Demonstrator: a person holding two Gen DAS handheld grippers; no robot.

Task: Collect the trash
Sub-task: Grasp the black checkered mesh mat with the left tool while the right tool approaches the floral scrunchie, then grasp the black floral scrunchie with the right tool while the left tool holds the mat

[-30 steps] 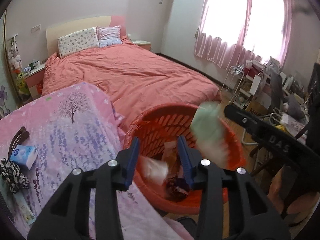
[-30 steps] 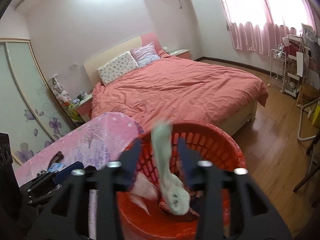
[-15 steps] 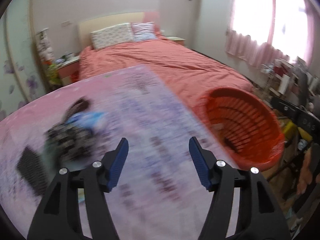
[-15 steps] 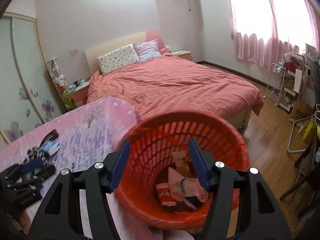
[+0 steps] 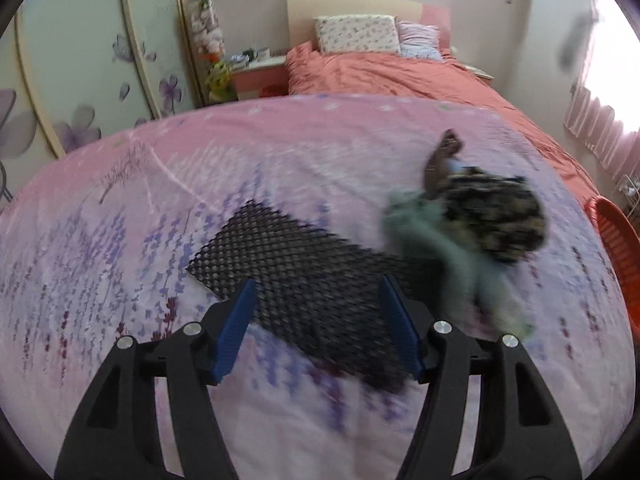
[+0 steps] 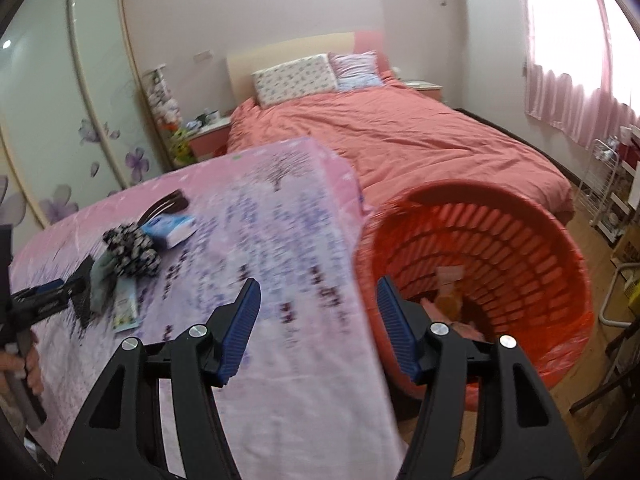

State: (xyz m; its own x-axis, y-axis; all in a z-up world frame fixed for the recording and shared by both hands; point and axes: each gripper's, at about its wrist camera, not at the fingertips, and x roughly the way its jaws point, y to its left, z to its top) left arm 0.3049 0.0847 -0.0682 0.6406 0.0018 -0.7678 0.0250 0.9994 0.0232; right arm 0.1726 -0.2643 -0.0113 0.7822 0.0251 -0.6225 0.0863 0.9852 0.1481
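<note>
Now the left claw [image 5: 316, 328] hangs open over the mesh mat [image 5: 304, 276], lined up to grab it. Right claw [image 6: 318, 328] gapes empty, basket [image 6: 560, 280] just beside for drops.

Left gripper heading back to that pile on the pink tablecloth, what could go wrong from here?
1. The left gripper hangs open over the black mesh mat, with the green cloth overlapping the mat's edge. A grab might catch both.
2. The black patterned bundle, tissue pack and green cloth sit bunched together, so pulling one could drag the others.
3. The orange basket sits past the table edge; a short toss could miss.
</note>
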